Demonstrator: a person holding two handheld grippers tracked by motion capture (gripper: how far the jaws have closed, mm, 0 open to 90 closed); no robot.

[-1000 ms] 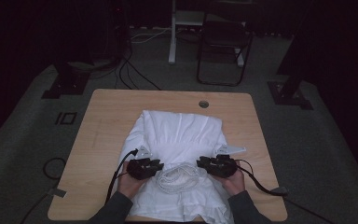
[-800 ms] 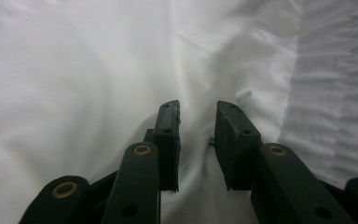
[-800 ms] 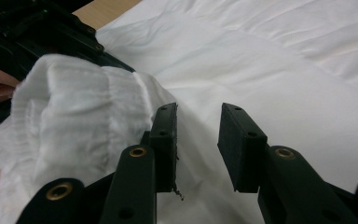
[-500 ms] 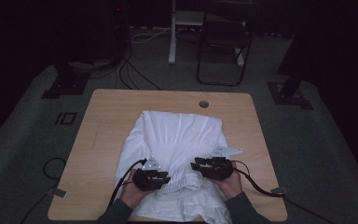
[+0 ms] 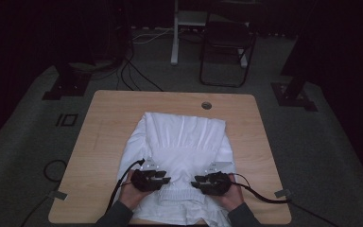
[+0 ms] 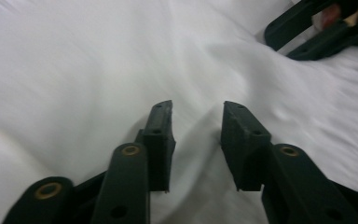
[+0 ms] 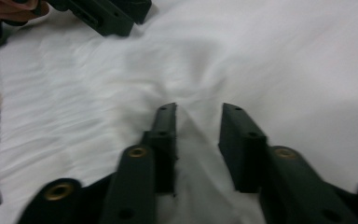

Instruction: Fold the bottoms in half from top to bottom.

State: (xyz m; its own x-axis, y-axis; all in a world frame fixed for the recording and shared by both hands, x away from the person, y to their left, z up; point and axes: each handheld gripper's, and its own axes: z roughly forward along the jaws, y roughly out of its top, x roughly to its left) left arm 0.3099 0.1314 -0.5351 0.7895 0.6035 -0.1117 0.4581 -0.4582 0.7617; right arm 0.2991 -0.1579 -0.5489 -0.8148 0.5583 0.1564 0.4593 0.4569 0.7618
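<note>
Together, two hand-held grippers parted, one white garment, one table

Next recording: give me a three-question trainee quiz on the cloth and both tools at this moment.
1. True or false: the white garment lies on the wooden table.
2. Which edge of the garment are the left tool and right tool over: A) far, B) near, C) neither?
3. Fill in: between each tool's jaws rises a ridge of ____.

Key: 1 true. 2 B. 3 cloth; both tools' jaws have just been opening, and the pads stand apart from it.
</note>
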